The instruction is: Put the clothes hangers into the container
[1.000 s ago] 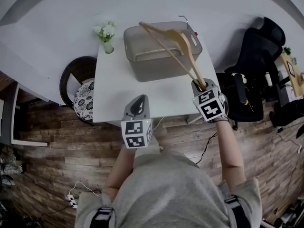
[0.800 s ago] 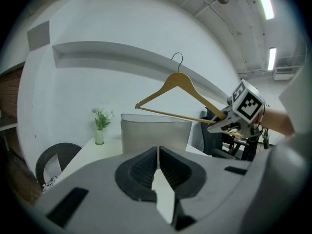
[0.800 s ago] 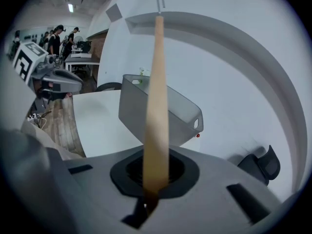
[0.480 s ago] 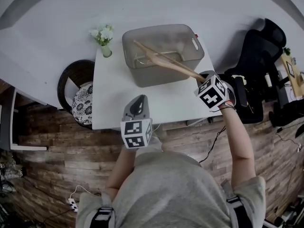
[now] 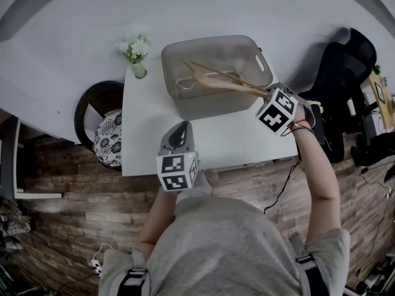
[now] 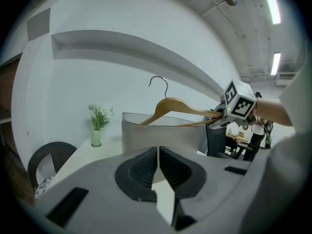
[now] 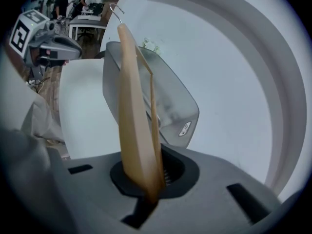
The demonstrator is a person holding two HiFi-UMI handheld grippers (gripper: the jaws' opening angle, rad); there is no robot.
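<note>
Head view: a grey translucent container (image 5: 213, 106) stands on a white table (image 5: 148, 140), with a vase of flowers (image 5: 137, 53) just off the container's far left corner. The right gripper (image 5: 266, 94) sits at the container's right rim and holds a wooden hanger (image 5: 219, 81) by one arm end. The hanger stretches across the container's open top toward its left side. The left gripper (image 5: 179, 131) hangs in front of the container, well apart from it. Left gripper view: the jaws are together with nothing between them. Beyond them, the hanger's shoulder and metal hook (image 6: 158, 84) rise above the container's rim, and the lower bar dips behind that rim. Right gripper view: the jaws are clamped on the hanger's end. The hanger runs away over the container's mouth, hook at the far tip.
</note>
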